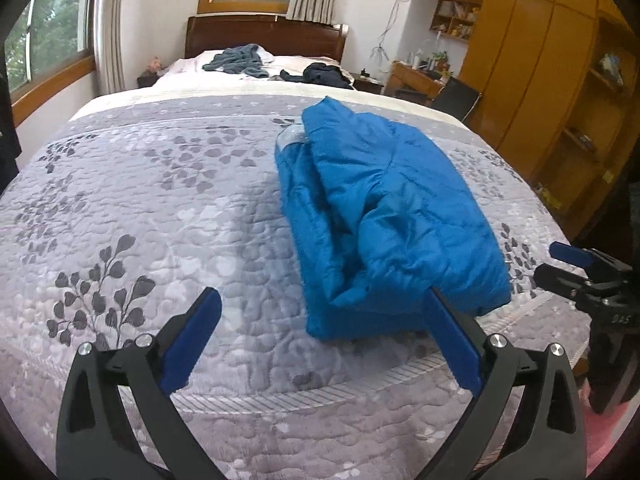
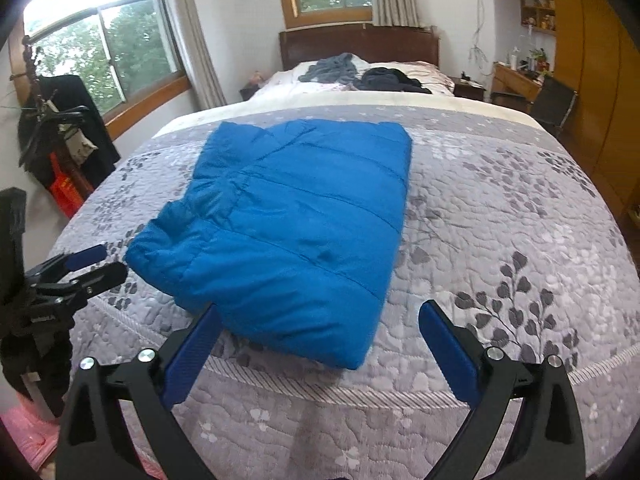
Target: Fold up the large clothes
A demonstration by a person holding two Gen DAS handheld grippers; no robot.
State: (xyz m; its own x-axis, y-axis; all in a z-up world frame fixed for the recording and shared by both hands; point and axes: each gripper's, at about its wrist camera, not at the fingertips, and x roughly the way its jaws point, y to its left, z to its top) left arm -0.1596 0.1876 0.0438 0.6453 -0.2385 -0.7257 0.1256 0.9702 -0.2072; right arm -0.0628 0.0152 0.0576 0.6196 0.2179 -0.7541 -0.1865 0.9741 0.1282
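A blue padded jacket (image 1: pixel 384 216) lies folded into a thick rectangle on the grey leaf-patterned quilt (image 1: pixel 160 200), near the bed's front edge. My left gripper (image 1: pixel 323 300) is open and empty; its right fingertip sits just in front of the jacket's near left corner. In the right wrist view the same jacket (image 2: pixel 296 216) shows a smooth quilted top and bunched folds along its left side. My right gripper (image 2: pixel 322 312) is open and empty, and its left finger overlaps the jacket's near edge. Each gripper shows in the other view: the right gripper (image 1: pixel 556 264), the left gripper (image 2: pixel 110 262).
Two heaps of dark clothes (image 2: pixel 332 66) (image 2: pixel 388 78) lie by the wooden headboard (image 2: pixel 360 46). A wardrobe wall (image 1: pixel 532 80), a desk (image 2: pixel 516 76) and a black chair (image 2: pixel 554 100) stand to the right. A coat rack with hanging clothes (image 2: pixel 68 136) stands left of the bed.
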